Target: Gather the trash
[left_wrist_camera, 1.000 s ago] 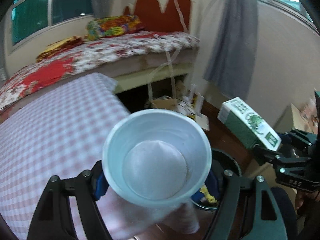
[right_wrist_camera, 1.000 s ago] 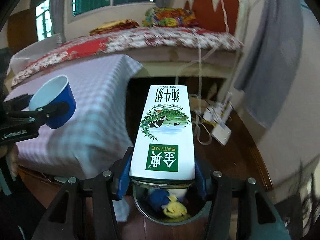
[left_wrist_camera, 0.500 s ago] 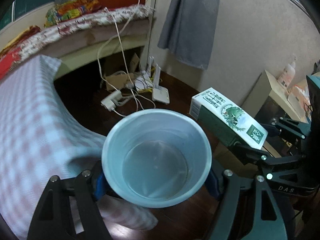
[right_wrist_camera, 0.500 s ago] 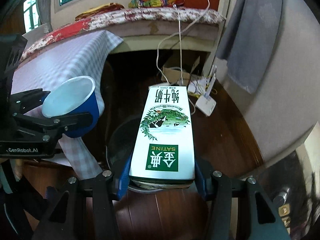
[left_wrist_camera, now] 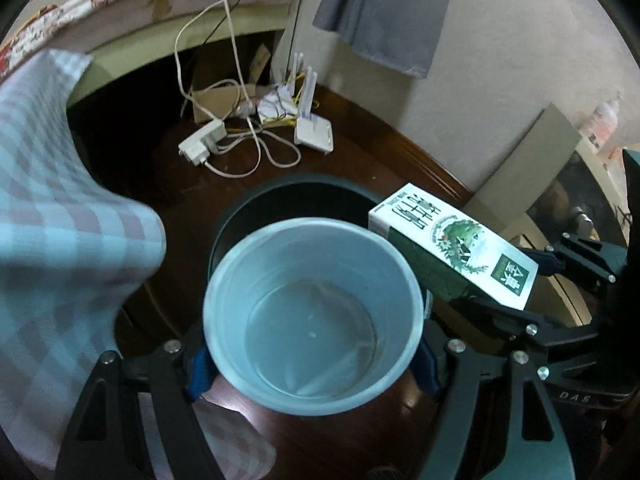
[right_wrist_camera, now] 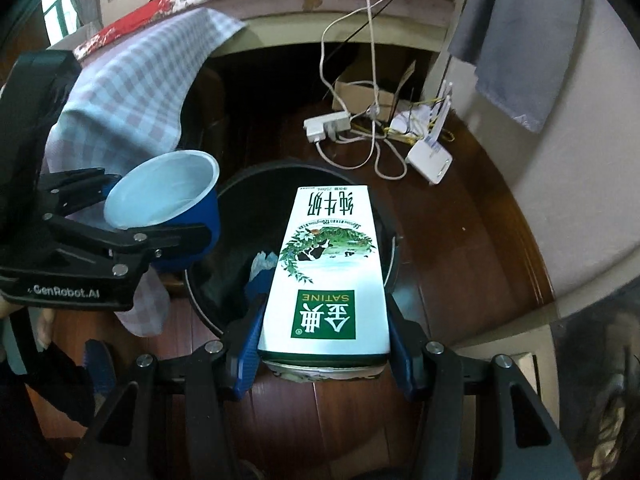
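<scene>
Left gripper [left_wrist_camera: 312, 354] clamped on the round blue paper cup [left_wrist_camera: 312, 316], right gripper [right_wrist_camera: 324, 344] clamped on the flat-sided milk carton [right_wrist_camera: 326, 276], both over the dark round bin [right_wrist_camera: 236, 200]. Beyond its rim, glossy wooden floor [right_wrist_camera: 460, 240] with tangled white cables [right_wrist_camera: 360, 136].

Blue cup [right_wrist_camera: 168, 204]; green-and-white carton [right_wrist_camera: 326, 276]; pink-checked cloth [right_wrist_camera: 136, 92].

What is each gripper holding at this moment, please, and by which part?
The left gripper clamps a blue paper cup across its side walls; the right gripper clamps a milk carton by its narrow sides near one end.
</scene>
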Action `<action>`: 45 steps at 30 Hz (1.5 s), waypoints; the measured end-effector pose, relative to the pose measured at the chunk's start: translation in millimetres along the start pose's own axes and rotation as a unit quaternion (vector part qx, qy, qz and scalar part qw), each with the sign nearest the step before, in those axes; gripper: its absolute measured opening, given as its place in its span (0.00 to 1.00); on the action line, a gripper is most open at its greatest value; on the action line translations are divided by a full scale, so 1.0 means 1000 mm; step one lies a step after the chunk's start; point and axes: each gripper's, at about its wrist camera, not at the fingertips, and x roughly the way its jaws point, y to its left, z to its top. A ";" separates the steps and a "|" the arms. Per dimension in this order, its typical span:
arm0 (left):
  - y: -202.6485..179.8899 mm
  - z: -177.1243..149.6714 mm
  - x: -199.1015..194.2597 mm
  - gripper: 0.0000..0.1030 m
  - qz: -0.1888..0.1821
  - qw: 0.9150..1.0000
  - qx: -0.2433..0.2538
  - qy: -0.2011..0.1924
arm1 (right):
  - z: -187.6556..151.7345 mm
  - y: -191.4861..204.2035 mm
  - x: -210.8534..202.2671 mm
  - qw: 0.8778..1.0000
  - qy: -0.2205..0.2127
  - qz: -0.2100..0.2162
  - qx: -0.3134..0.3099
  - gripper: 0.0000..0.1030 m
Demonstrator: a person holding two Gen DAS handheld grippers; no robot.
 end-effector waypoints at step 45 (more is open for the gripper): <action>0.003 -0.010 -0.098 0.96 0.066 0.993 -0.042 -0.090 | 0.018 0.004 -0.061 0.996 -0.046 -0.058 0.052 1.00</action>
